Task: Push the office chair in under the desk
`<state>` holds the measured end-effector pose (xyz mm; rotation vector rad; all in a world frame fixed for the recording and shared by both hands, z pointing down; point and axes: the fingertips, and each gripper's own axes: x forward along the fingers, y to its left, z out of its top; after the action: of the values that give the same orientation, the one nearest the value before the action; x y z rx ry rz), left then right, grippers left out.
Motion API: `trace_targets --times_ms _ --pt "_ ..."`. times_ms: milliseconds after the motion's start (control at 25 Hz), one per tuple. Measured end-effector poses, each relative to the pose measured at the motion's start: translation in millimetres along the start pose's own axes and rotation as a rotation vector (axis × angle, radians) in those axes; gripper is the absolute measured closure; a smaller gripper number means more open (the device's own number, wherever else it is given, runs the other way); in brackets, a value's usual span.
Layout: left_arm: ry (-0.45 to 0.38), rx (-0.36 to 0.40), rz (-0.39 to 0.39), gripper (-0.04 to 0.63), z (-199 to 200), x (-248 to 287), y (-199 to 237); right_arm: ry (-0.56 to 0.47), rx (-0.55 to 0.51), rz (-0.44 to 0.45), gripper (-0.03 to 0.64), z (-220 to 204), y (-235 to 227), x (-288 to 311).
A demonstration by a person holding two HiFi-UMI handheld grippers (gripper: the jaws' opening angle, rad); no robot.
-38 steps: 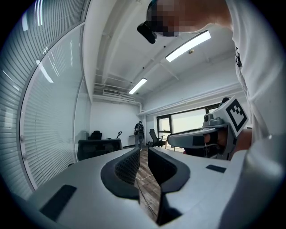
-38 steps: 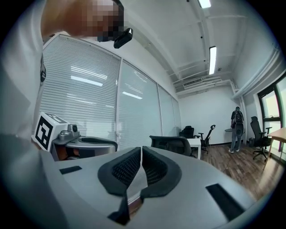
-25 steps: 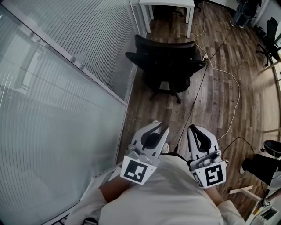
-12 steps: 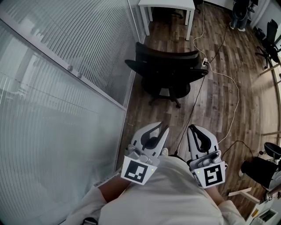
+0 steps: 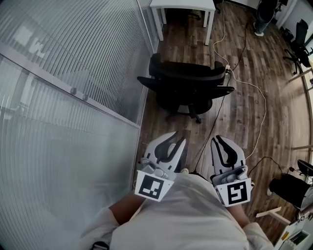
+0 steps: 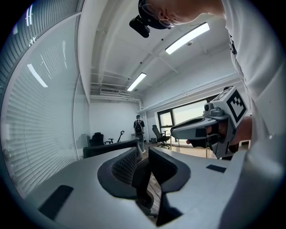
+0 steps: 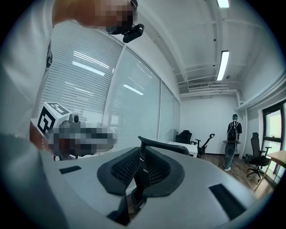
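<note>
Both the left gripper (image 5: 179, 138) and the right gripper (image 5: 218, 138) are closed on nothing and held side by side at the near edge of the floor (image 5: 244, 73). The chair (image 5: 188, 88) is well ahead along the glass-wall (image 5: 73, 97) edge, short of the desk (image 5: 183, 6) at the far edge and not yet under it. The backrest is best met squarely with both closed tips, and the push lined up on the desk opening, clear of the glass and the cable (image 5: 264, 107); no containers are seen.
</note>
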<state>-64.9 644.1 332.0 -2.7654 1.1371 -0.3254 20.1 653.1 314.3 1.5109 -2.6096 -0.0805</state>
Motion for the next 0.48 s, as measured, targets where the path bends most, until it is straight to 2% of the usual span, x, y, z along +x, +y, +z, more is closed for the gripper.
trace_targets --times_ms 120,480 --pt "0.013 0.026 0.004 0.515 -5 11 20 0.006 0.006 -0.035 0.583 1 -12 16" --pt "0.105 0.119 0.062 0.515 -41 46 89 0.084 -0.098 -0.091 0.575 -15 -51 57"
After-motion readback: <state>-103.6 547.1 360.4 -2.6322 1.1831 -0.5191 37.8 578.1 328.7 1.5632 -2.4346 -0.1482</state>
